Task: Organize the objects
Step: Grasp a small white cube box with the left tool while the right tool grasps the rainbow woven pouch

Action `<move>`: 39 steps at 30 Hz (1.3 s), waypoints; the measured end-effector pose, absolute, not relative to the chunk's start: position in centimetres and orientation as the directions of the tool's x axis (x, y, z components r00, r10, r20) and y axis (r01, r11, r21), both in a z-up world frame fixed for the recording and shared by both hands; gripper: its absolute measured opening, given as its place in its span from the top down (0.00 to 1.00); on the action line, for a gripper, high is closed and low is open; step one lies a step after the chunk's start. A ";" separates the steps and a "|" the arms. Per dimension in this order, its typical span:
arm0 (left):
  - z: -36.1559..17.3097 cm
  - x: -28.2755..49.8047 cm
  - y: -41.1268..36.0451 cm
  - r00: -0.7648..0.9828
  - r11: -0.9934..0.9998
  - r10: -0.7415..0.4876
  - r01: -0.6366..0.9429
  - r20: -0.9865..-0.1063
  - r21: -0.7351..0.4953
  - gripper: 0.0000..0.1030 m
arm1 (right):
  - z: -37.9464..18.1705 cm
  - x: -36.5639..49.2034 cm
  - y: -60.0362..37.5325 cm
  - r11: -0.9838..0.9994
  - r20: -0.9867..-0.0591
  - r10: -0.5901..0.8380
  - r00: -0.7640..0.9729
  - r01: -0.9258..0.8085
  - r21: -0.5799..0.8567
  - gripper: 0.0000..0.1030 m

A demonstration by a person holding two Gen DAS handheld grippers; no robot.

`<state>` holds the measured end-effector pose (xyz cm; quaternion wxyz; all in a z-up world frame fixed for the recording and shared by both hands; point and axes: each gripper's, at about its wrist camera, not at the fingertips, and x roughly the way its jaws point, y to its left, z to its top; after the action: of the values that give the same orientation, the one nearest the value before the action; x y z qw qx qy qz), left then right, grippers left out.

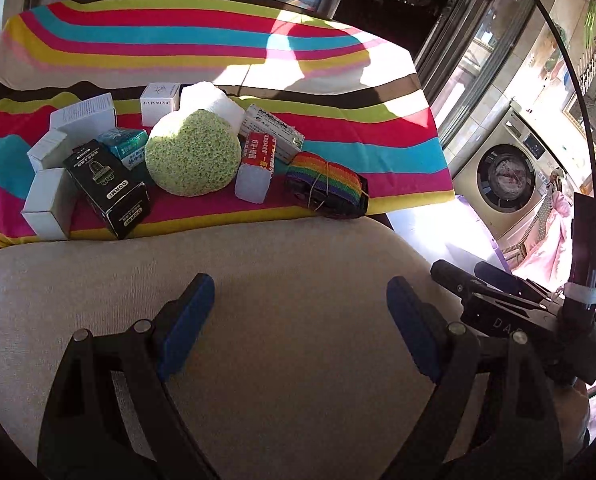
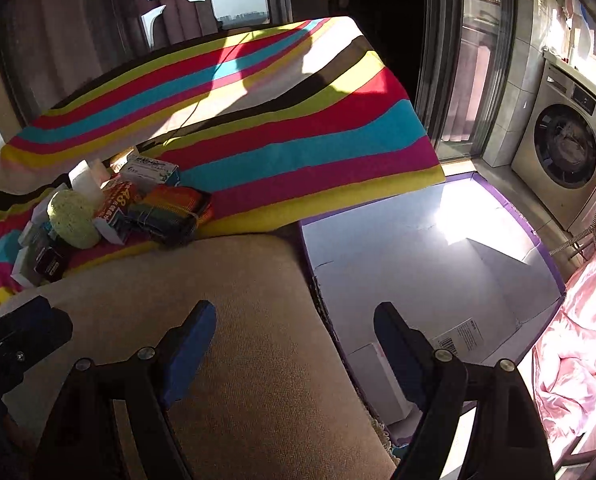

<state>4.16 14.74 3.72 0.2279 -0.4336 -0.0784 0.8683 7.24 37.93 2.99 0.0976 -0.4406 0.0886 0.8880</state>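
A pile of small objects lies on a striped cloth (image 1: 217, 40): a green round sponge (image 1: 193, 153), a black box (image 1: 107, 188), several white boxes (image 1: 49, 204), a teal box (image 1: 125, 144), a red-and-white box (image 1: 257, 168) and a rainbow strap roll (image 1: 328, 184). The pile also shows in the right wrist view, with the sponge (image 2: 73, 220) and the strap roll (image 2: 169, 212). My left gripper (image 1: 300, 294) is open and empty over a beige cushion (image 1: 277, 280), short of the pile. My right gripper (image 2: 293, 320) is open and empty, over the cushion's right edge.
An open white box with purple edges (image 2: 418, 248) stands right of the cushion. A washing machine (image 2: 566, 152) stands at the far right. Pink fabric (image 2: 578, 340) lies at the right. Windows and curtains are behind the striped cloth. The right gripper's body (image 1: 518, 308) shows in the left view.
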 end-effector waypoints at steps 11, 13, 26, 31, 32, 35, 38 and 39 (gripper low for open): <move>3.6 3.8 4.2 -0.623 -0.961 0.256 -0.081 -0.739 -0.265 0.18 | 3.0 4.0 34.6 -0.984 -0.804 -0.001 -0.595 -0.142 0.106 0.20; 3.5 3.0 2.6 -0.623 -0.968 0.212 -0.025 -0.753 -0.251 0.19 | 3.1 3.2 34.1 -0.988 -0.804 -0.006 -0.595 -0.119 0.095 0.19; 1.5 -3.3 0.6 -0.516 -0.985 0.129 0.029 -0.847 -0.168 0.23 | 3.1 -1.2 31.5 -0.998 -0.819 0.025 -0.574 -0.067 0.017 0.18; 0.7 -5.3 1.2 -0.483 -0.991 0.110 0.016 -0.869 -0.134 0.32 | 2.8 -3.2 31.3 -0.998 -0.831 0.027 -0.556 -0.060 0.007 0.18; 0.6 -5.6 1.2 -0.480 -0.991 0.113 0.011 -0.870 -0.135 0.34 | 2.7 -3.6 31.3 -0.998 -0.833 0.032 -0.552 -0.056 -0.001 0.18; 0.2 -6.3 1.4 -0.474 -0.991 0.117 0.006 -0.873 -0.136 0.43 | 2.3 -4.8 31.3 -0.998 -0.841 0.048 -0.538 -0.050 -0.025 0.18; 0.1 -6.6 1.4 -0.478 -0.991 0.114 0.013 -0.871 -0.136 0.49 | 1.9 -5.9 31.4 -0.999 -0.852 0.046 -0.521 -0.046 -0.025 0.17; 0.0 -6.6 1.4 -0.480 -0.991 0.113 0.013 -0.870 -0.136 0.52 | 1.8 -6.1 31.4 -0.999 -0.854 0.041 -0.518 -0.044 -0.021 0.17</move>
<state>-6.62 1.37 0.02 0.0291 -0.5090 -0.0621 0.8580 -6.06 31.39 1.85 0.0245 -0.4903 0.0017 0.8712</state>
